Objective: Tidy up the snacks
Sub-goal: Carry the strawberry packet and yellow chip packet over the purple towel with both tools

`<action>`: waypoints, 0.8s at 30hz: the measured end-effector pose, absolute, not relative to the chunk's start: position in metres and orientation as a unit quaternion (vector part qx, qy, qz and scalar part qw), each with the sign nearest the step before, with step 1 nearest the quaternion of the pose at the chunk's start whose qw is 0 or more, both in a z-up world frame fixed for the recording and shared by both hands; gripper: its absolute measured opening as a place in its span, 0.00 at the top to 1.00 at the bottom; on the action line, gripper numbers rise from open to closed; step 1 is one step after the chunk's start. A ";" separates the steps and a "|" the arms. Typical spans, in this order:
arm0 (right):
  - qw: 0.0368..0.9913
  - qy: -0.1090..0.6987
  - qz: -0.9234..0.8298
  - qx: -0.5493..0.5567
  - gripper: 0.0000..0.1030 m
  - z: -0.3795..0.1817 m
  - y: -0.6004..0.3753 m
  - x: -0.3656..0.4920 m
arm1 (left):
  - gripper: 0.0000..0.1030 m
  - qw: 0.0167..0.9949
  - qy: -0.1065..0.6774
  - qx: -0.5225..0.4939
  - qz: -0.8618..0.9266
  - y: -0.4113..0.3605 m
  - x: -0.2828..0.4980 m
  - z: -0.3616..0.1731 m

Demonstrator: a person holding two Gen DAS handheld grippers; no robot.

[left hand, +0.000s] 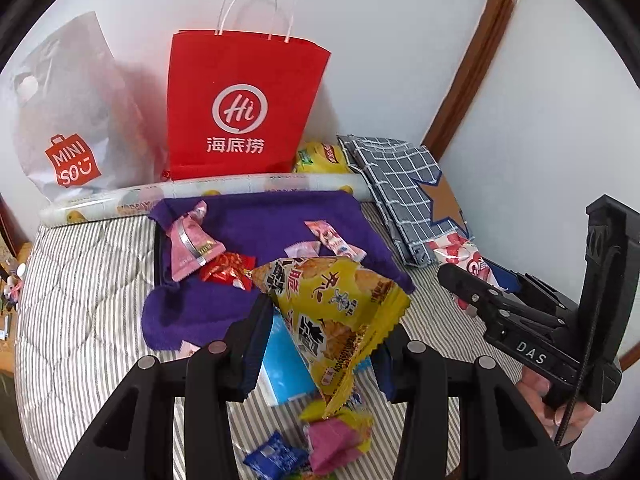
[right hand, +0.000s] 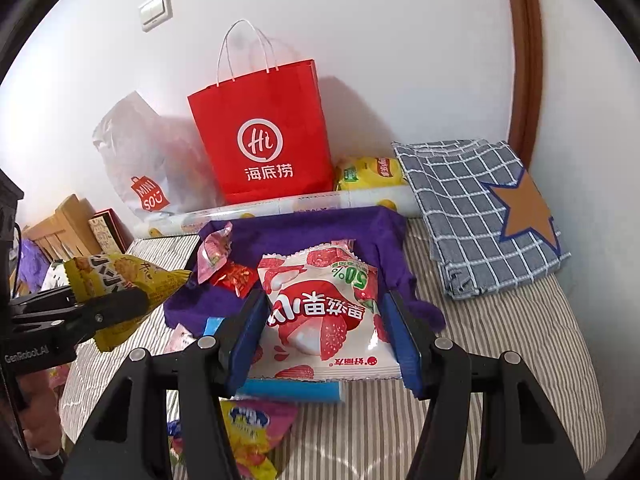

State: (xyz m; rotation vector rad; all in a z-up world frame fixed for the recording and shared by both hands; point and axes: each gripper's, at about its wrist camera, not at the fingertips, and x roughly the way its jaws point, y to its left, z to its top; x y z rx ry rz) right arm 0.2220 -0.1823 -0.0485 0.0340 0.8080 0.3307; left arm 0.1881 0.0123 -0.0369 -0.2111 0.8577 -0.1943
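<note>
Left wrist view: left gripper (left hand: 320,344) jaws clamp crinkly yellow foil snack packet (left hand: 332,312) (thin edge, could slip); right gripper (right hand: 324,336) jaws squeeze white-and-red plastic lychee-candy pouch (right hand: 324,312).

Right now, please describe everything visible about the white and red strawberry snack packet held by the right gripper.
The white and red strawberry snack packet is a glossy, flat plastic pouch with crimped edges, printed with strawberries, red Chinese characters and a green "50%". It appears upside down, lifted above the striped mattress, pinched at both sides by the right gripper.
</note>
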 end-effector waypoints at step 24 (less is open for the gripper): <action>0.900 0.403 0.167 0.007 0.43 -0.075 -0.150 0.318 | 0.58 0.894 0.427 -0.121 -0.060 0.066 0.272 -0.059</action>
